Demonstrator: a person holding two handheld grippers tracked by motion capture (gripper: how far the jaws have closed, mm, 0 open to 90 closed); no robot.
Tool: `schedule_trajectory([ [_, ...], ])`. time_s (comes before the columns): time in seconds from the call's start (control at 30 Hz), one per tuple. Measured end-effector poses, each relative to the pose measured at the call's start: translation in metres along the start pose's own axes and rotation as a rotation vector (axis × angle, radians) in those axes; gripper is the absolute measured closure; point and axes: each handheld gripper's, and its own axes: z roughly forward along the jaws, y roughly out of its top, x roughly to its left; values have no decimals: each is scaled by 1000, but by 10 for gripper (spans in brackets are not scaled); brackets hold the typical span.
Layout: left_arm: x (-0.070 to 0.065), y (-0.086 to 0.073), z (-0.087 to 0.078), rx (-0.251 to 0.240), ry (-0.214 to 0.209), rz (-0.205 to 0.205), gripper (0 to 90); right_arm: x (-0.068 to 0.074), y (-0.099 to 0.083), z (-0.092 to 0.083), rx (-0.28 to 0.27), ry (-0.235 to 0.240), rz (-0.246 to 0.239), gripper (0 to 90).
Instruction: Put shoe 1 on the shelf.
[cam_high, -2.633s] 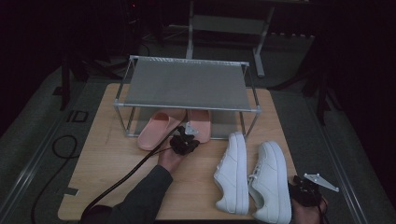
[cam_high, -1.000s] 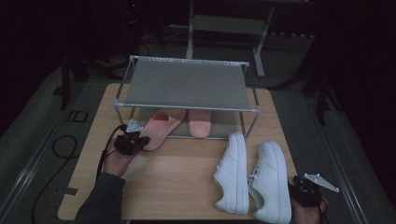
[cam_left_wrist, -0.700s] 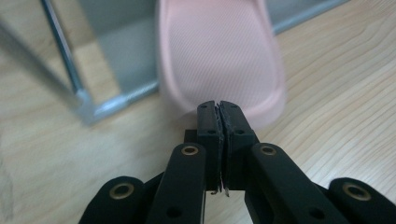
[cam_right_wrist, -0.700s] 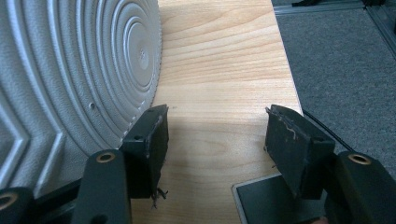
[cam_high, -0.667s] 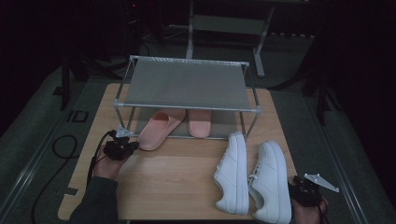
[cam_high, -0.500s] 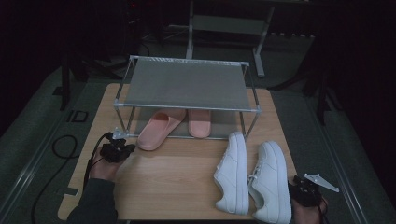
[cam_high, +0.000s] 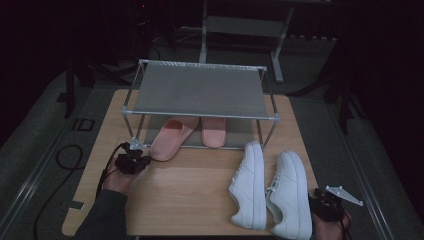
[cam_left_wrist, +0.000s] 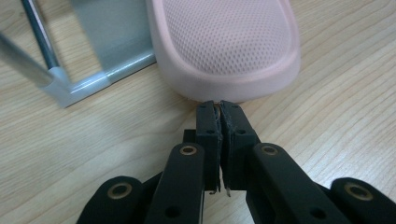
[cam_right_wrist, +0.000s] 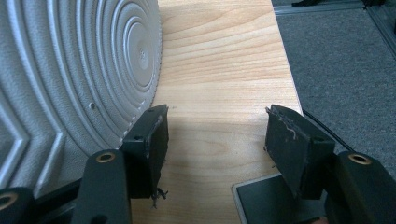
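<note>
Two pink slippers lie on the low shelf of a metal rack (cam_high: 200, 65). The left slipper (cam_high: 172, 137) lies askew and juts out over the table; the right slipper (cam_high: 214, 131) lies straight. My left gripper (cam_high: 134, 161) rests on the wood just left of the jutting slipper. In the left gripper view its jaws (cam_left_wrist: 217, 107) are shut with nothing between them, tips right at the edge of the slipper (cam_left_wrist: 229, 42). My right gripper (cam_high: 325, 205) sits at the table's front right corner. It stands open (cam_right_wrist: 215, 130) beside a white sneaker's ribbed sole (cam_right_wrist: 70, 60).
A pair of white sneakers (cam_high: 248, 185) (cam_high: 290, 192) lies at the front right of the wooden table (cam_high: 185, 195). The rack's corner foot (cam_left_wrist: 65, 86) stands close on the left of my left gripper. Cables trail off the table's left side onto grey carpet.
My left gripper has drawn out from the slippers under the rack and moved to the left of them, ending near the left slipper's end. That slipper now lies askew. The right hand has kept still.
</note>
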Motion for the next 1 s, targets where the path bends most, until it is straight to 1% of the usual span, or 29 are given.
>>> schedule_trajectory([
  [0.07,-2,2,2,-3,-3,3,862,0,0,0,0,0,0,388],
  [0.23,-6,11,8,8,-6,27,862,0,0,0,0,0,0,387],
  [0.3,-7,12,10,7,-8,29,862,0,0,0,0,0,0,388],
  [0.33,-9,16,13,9,-8,40,862,0,0,0,0,0,0,388],
  [0.6,-13,25,22,7,-7,47,857,0,0,0,1,0,0,388],
  [0.7,-15,29,26,4,-9,57,849,0,0,0,1,0,-1,388],
  [1.0,-26,43,37,10,-26,111,845,0,0,0,1,0,-1,387],
])
